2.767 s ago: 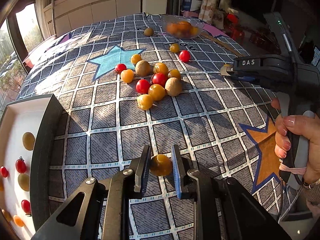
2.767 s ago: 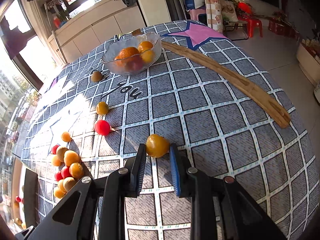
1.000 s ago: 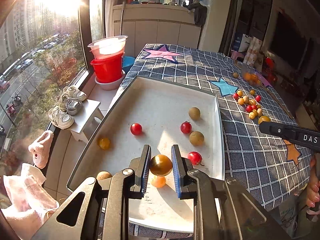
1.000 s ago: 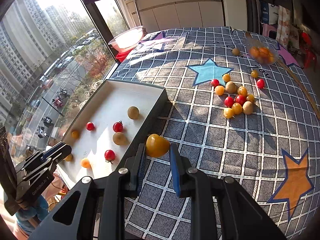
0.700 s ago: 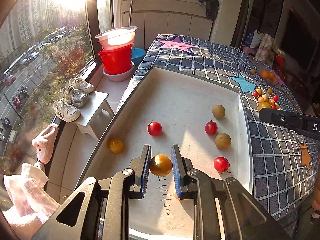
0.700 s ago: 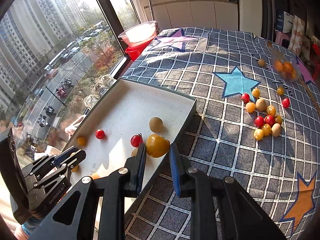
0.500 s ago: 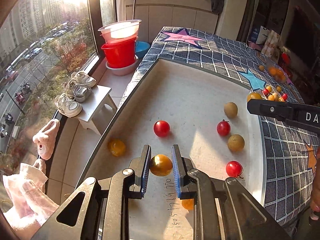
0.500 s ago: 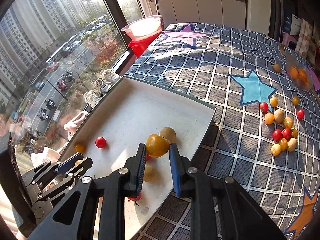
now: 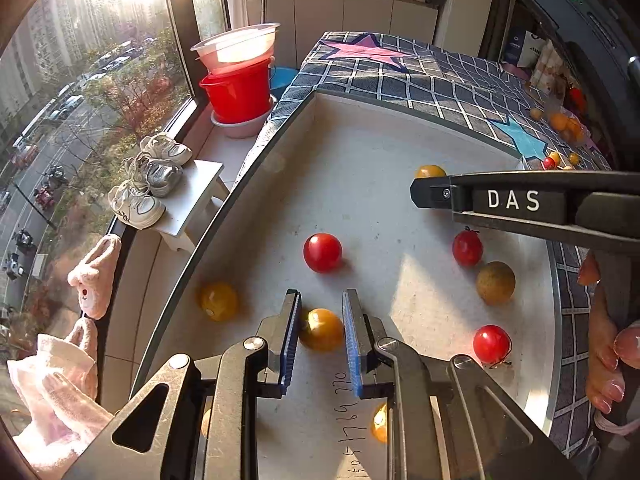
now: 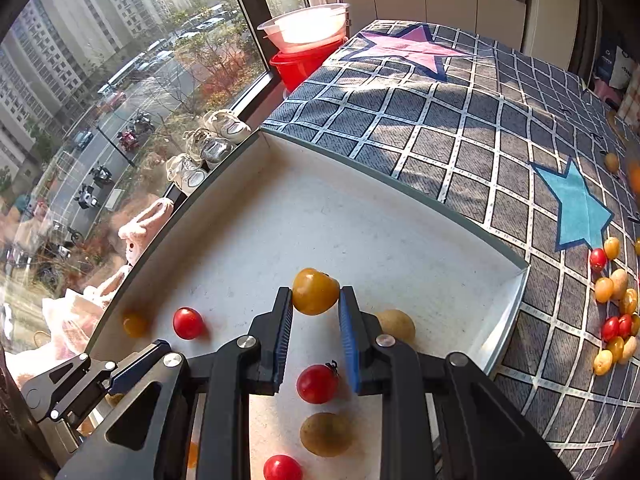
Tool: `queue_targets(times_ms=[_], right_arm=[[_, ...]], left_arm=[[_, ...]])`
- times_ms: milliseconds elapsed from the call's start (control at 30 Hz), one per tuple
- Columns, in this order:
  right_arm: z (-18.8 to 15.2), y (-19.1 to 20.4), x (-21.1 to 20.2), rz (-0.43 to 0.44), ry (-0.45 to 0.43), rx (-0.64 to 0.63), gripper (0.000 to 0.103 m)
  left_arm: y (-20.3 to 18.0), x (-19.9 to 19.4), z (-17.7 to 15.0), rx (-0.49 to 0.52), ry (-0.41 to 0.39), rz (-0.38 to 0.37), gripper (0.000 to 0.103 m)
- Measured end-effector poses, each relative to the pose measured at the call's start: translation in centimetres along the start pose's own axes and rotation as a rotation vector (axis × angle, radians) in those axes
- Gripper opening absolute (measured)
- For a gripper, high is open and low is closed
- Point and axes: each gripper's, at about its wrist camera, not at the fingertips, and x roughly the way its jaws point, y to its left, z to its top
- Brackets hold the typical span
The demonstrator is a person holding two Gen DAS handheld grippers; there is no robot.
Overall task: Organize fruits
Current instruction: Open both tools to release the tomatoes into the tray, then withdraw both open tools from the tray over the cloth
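A white tray (image 9: pixel 360 140) lies at the table's window edge with red, yellow and brown fruits in it. My left gripper (image 9: pixel 320 320) is low over the tray; its jaws have parted and a yellow tomato (image 9: pixel 323 329) sits loose between them on the tray floor. My right gripper (image 10: pixel 314 304) is shut on a yellow tomato (image 10: pixel 314 291) and holds it above the tray (image 10: pixel 360 216). The right gripper also shows in the left wrist view (image 9: pixel 428 192), reaching in from the right. A cluster of loose fruits (image 10: pixel 614 308) lies on the checked cloth to the right.
Inside the tray lie red tomatoes (image 9: pixel 322 252) (image 9: pixel 467 246) (image 9: pixel 492 343), a brown fruit (image 9: pixel 495 282) and a yellow one (image 9: pixel 218 301). A red bucket (image 9: pixel 239 92) and shoes (image 9: pixel 148 184) stand beyond the table by the window. A fruit bowl (image 9: pixel 564 122) stands far right.
Both grippers moved from the cloth over the tray. The left gripper lowered and its jaws opened, leaving the yellow tomato on the tray floor. The right gripper still holds its tomato.
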Motion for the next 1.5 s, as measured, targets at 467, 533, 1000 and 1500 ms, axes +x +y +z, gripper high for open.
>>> queue_targets(times_ms=[467,533,1000,1500], right_arm=[[0.3,-0.2,-0.3,0.013,0.005,-0.006,0.039],[0.3,-0.2,-0.9,0.021,-0.01,-0.003,0.048],[-2.6,-3.8,-9.5,0.047,-0.193,0.132,0.095],[-14.4,-11.2,-15.1,-0.1,-0.228,0.331,0.103]], left_arm=[[-0.7,-0.5,-0.1,0.012,-0.022,0.016,0.071],[-0.9,-1.1,-0.2,0.025,-0.043,0.016,0.071],[-2.4,-5.2,-1.4,0.022,-0.086,-0.022,0.071],[-8.5,-9.8,-4.6,0.101,-0.145,-0.096,0.071]])
